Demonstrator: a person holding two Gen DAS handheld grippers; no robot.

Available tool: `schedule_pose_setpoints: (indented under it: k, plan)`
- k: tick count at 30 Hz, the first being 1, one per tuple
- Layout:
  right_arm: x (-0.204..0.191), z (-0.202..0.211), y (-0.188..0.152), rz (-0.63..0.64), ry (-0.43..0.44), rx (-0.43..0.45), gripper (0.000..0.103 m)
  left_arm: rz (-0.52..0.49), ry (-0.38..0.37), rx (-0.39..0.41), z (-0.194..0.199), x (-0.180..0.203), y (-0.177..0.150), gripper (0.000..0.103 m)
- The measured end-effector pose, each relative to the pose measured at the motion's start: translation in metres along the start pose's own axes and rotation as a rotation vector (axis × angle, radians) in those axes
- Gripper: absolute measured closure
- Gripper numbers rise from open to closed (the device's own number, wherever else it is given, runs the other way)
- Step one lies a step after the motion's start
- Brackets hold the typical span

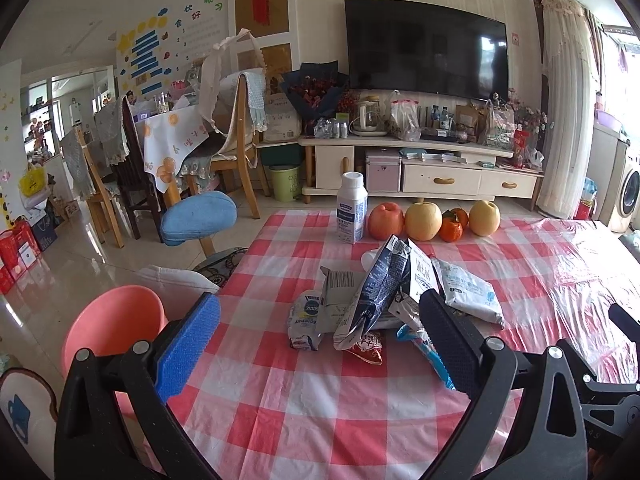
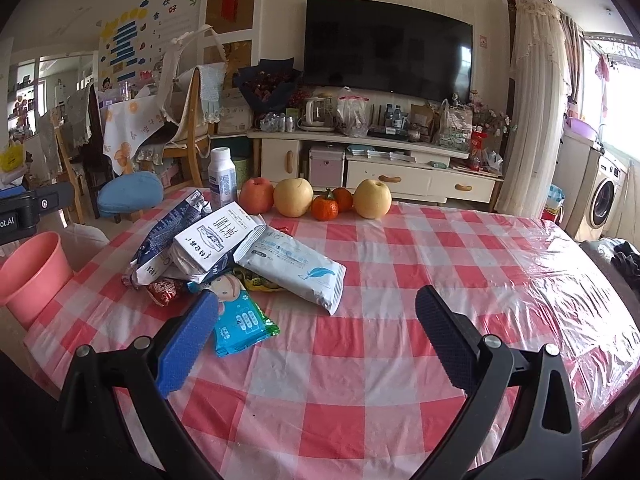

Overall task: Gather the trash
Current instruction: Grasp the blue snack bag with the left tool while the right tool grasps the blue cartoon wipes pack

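Note:
A heap of empty wrappers lies on the red-checked table (image 1: 320,420): a dark blue pouch (image 1: 376,292), a white wipes pack (image 1: 470,290), a small white packet (image 1: 306,320) and a red wrapper (image 1: 368,348). My left gripper (image 1: 320,344) is open just in front of the heap, nothing between its fingers. In the right wrist view the same heap shows a white carton (image 2: 212,240), the wipes pack (image 2: 296,266) and a teal pack (image 2: 240,322). My right gripper (image 2: 318,338) is open, its blue finger (image 2: 184,344) beside the teal pack. A pink bin (image 1: 112,328) (image 2: 30,270) stands off the table's left edge.
At the table's far edge stand a white bottle (image 1: 352,208), an apple (image 1: 386,220), two pears (image 1: 420,220) and persimmons (image 1: 452,226). Chairs and a blue stool (image 1: 198,216) crowd the floor at left. A TV cabinet (image 1: 420,168) lines the back wall.

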State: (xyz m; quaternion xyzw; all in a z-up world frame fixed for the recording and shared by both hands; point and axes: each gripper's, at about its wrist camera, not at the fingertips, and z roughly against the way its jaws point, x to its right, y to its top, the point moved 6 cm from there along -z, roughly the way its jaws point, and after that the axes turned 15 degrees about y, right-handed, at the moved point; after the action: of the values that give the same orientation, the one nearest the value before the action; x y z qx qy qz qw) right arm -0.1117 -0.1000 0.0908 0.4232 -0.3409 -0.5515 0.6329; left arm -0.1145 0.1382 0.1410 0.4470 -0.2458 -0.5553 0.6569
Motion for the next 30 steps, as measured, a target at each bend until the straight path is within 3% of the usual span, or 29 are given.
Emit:
schedule_pose_setpoints:
  k: [9, 15, 19, 21, 26, 30]
  plan:
    - [-0.001, -0.011, -0.006, -0.047, 0.099, -0.041, 0.004, 0.007, -0.004, -0.022, -0.008, -0.013, 0.001, 0.005]
    - [0.001, -0.036, -0.017, -0.094, 0.21, -0.126, 0.004, -0.007, -0.131, -0.045, -0.024, -0.028, 0.012, 0.005]
    - [0.006, -0.056, -0.025, -0.171, 0.291, -0.182, 0.004, -0.111, -0.293, -0.068, -0.032, -0.012, 0.014, 0.005]
    - [0.007, -0.065, -0.027, -0.201, 0.326, -0.194, 0.004, -0.191, -0.334, -0.075, -0.035, 0.002, 0.012, 0.005]
    - [-0.001, -0.086, -0.033, -0.197, 0.377, -0.235, 0.004, -0.361, -0.318, -0.095, -0.056, 0.033, 0.001, 0.005]
    - [-0.005, -0.099, -0.035, -0.17, 0.389, -0.26, 0.004, -0.418, -0.281, -0.142, -0.078, 0.044, -0.003, 0.005]
